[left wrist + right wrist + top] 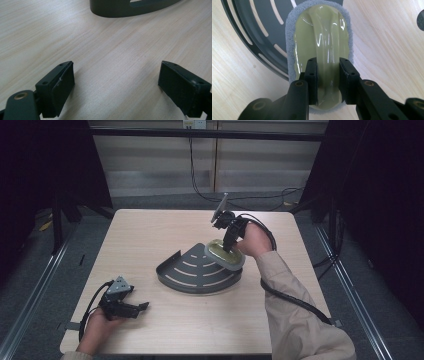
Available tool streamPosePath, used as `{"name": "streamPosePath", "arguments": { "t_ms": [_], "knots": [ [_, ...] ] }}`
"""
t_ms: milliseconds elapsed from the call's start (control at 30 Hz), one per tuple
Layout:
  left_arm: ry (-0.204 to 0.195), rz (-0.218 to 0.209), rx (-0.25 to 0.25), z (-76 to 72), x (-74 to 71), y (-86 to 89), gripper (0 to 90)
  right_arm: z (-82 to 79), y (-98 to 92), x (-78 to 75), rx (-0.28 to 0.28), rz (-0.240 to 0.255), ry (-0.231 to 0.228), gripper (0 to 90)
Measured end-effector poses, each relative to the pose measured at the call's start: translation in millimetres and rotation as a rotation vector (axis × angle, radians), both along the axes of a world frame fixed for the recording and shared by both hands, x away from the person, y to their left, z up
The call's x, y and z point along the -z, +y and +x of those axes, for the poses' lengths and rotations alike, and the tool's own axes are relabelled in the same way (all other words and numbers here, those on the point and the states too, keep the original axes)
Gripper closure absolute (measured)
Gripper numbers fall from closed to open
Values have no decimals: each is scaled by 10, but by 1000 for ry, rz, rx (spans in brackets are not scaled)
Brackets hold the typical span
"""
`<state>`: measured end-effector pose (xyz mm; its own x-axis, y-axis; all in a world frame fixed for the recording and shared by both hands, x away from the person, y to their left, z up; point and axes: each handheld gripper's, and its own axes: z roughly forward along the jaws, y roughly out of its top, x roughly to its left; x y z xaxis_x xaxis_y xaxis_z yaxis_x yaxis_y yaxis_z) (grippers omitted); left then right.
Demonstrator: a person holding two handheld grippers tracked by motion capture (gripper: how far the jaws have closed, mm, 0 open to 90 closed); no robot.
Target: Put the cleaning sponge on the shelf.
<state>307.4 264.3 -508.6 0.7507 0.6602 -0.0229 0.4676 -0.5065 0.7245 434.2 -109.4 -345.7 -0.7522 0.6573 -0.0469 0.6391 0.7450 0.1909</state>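
Note:
A dark grey quarter-round corner rack (198, 270) with curved slots lies in the middle of the table. On its right corner rests an oval scrubber (225, 254) with a pale yellow-green handle and a grey pad rim. My right gripper (229, 246) points down on it, shut on the raised handle ridge (328, 62), with the scrubber (322, 32) partly over the rack (259, 32) and partly over bare wood. My left gripper (140, 308) rests low at the table's front left, open, with nothing between its jaws (116, 82); the rack's wall (117, 10) stands ahead of it.
The light wooden table (150, 230) has bare room left and behind the rack. A black cable (295, 297) trails from the right gripper along the sleeve. Dark curtains flank the table, and metal rails run along the floor on both sides.

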Motion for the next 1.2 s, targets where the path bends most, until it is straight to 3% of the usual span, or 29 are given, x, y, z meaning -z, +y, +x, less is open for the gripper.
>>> {"name": "streamPosePath", "arguments": {
  "t_ms": [1200],
  "knots": [
    [0,0,0,0,0,0,130,48,122,160,53,13,21,713]
  ]
}}
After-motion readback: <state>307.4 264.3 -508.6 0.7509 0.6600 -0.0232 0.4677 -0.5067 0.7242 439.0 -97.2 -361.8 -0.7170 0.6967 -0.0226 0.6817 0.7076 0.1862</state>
